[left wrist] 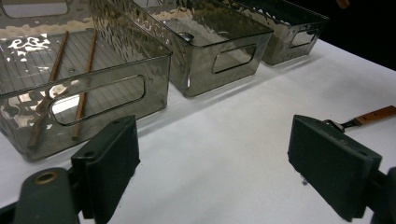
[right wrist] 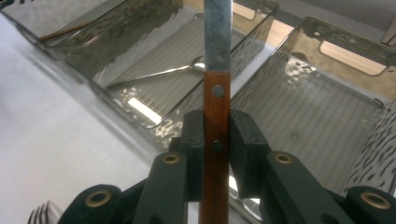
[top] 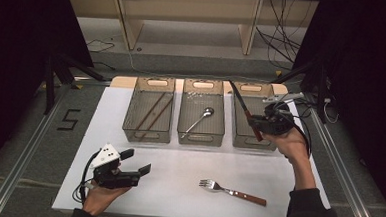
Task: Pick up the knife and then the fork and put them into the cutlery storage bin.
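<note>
A wooden-handled knife [top: 241, 105] is clamped by its handle [right wrist: 215, 107] in my right gripper [top: 255, 123], shut on it above the front of the right-hand smoky bin [top: 249, 141]. The blade slants up and to the left. A fork [top: 231, 190] with a wooden handle lies on the white table [top: 177, 173], near the front and right of centre. At the front left my left gripper [top: 137, 161] is open with nothing between its pads [left wrist: 109, 163], and the fork's handle [left wrist: 373, 115] shows beyond its right jaw.
Three smoky clear bins stand in a row at the back. The left bin [top: 147, 136] holds two chopsticks [top: 153, 111]; the middle bin [top: 200, 138] holds a spoon [top: 199, 120]. Cables and a tripod leg [top: 303, 69] lie beyond the table's right corner.
</note>
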### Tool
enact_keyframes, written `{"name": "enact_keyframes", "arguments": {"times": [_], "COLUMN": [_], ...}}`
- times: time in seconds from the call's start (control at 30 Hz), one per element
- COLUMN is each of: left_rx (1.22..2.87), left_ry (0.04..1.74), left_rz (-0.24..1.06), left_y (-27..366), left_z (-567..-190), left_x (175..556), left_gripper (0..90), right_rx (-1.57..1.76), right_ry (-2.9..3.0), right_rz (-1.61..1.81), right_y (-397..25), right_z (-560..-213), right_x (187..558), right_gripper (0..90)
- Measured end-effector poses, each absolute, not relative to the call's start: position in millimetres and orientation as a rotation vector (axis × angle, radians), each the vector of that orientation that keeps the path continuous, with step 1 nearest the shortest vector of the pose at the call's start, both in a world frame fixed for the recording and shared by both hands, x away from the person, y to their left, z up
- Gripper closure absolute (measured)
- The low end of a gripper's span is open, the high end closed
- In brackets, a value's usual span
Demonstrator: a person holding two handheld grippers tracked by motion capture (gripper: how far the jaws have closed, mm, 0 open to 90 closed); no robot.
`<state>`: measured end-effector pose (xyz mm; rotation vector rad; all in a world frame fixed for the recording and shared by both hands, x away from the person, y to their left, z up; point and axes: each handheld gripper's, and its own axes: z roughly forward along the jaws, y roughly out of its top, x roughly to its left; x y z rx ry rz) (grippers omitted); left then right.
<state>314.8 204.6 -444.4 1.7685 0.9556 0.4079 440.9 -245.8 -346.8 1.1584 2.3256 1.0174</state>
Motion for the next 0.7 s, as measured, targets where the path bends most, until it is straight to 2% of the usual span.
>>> {"name": "enact_keyframes", "arguments": {"times": [0.3, 0.7], "left_rx": [1.766, 1.752], "left_ry": [0.954, 0.952], "left_rz": [0.411, 0.413], "left_y": [204, 205], "left_z": [-444, -444], "left_x": [315, 314], "left_gripper": [16.1, 16.1], "right_rx": [1.271, 1.433], "right_ry": [2.275, 2.234], "right_rz": [1.015, 0.933], "right_y": [-251, -264], "right_z": [-344, -360], "right_x": [465, 491], "right_gripper": [77.1, 77.1]}}
